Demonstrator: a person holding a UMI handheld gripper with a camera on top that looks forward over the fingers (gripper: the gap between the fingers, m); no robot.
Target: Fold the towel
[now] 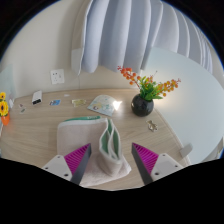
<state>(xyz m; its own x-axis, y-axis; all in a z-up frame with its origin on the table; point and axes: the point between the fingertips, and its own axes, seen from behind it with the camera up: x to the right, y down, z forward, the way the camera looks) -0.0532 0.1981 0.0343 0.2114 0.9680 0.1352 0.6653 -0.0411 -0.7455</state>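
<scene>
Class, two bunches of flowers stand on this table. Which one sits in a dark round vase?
The orange and pink flowers, beyond the right finger, stand in the dark round vase. The yellow flowers are far left.

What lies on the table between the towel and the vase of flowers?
In the gripper view, only bare table separates the towel from the vase of flowers; nothing lies there.

Gripper: two-finger, hand-held type, seen from behind along its fingers
Finger bodies: pale grey-white, angular, wedge-shaped
Pads: bright magenta, triangular, with fine ribbed lines, one on each finger's inner face
Cables, screws, markings: none can be made out
</scene>
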